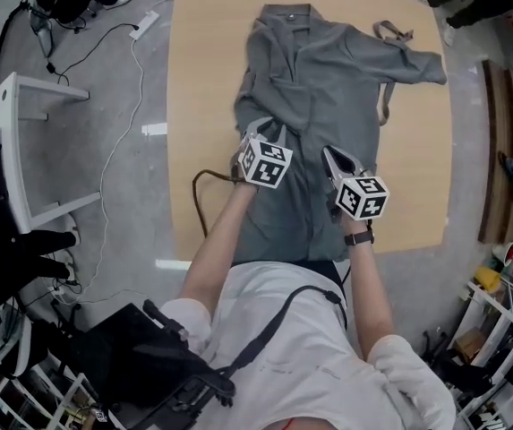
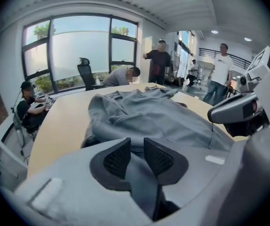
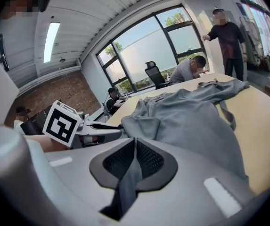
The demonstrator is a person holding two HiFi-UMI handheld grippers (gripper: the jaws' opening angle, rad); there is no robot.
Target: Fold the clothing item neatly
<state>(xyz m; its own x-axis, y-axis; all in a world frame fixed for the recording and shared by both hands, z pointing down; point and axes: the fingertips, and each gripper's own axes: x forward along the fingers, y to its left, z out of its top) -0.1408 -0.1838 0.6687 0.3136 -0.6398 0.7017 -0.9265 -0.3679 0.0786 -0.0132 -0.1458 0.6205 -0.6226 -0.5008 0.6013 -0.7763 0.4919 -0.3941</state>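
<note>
Your pale wood surface (image 1: 193,106) carries the grey garment (image 1: 328,70), which lies lengthwise away from you: collar (image 1: 287,12) at the far end, hem hanging over the near edge by your body. Its long axis runs near to far, so from both claws the bulk of the cloth lies ahead, toward the far side. The fabric looks soft, matte and limp. It is rumpled along its left side, with one sleeve (image 1: 410,64) spread to the far right and a thin belt (image 1: 384,97) trailing beside it. Your right claw (image 3: 135,147) is pinched tight on a fold of that cloth near the middle. Your left claw (image 2: 137,147), just to its left, stands partly apart; cloth lies in the gap, but the ribbed pads (image 2: 117,159) do not press it. By my read, the left hand is nearer the bunched left side, so that side is its to reach
</note>
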